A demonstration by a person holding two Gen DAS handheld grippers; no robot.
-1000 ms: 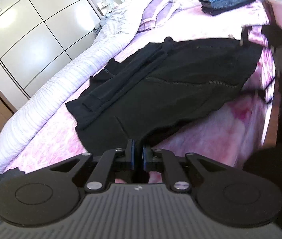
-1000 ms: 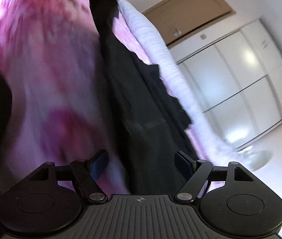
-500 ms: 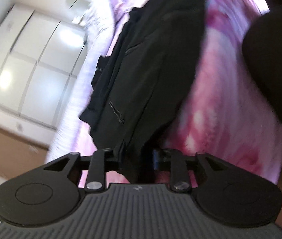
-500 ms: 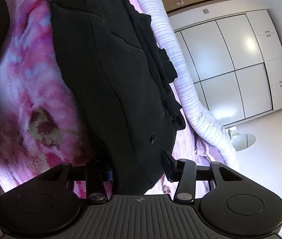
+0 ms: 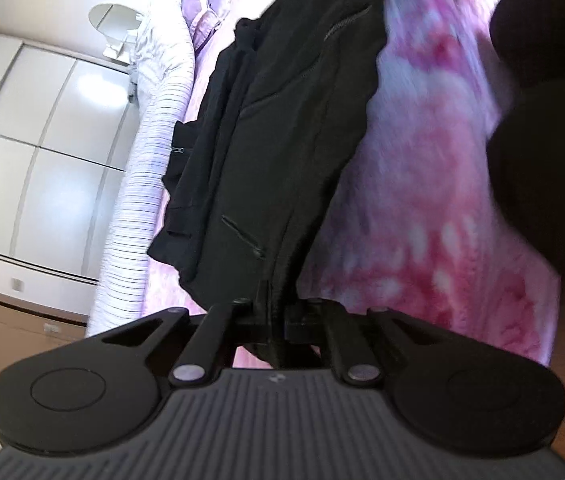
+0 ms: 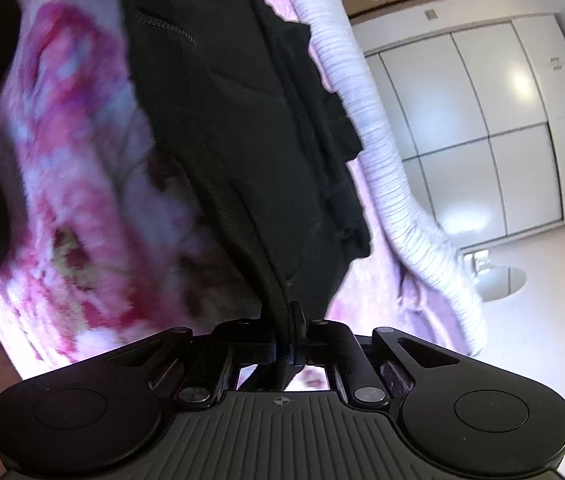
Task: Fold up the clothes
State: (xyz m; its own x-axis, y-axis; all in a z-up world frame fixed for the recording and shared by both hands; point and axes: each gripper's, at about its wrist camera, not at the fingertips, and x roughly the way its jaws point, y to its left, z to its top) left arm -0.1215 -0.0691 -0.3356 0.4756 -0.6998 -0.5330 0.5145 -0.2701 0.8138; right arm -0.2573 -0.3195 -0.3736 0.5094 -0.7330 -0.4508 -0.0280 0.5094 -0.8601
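One black jacket (image 5: 282, 128), apparently two pillows (image 5: 210, 4).

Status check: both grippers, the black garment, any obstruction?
Left gripper shut on black jacket edge. Right gripper shut on its zipper edge. Jacket lying on pink blanket. Nothing blocking.

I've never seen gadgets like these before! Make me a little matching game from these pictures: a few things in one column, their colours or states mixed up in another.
Things:
1. zippered fabric jacket
2. fluffy bed blanket
3. ribbed rolled duvet
4. left gripper

Colours or states:
A. pink and white
B. shut on cloth
C. black
D. pale lilac with thin stripes

Pairs: 1-C, 2-A, 3-D, 4-B
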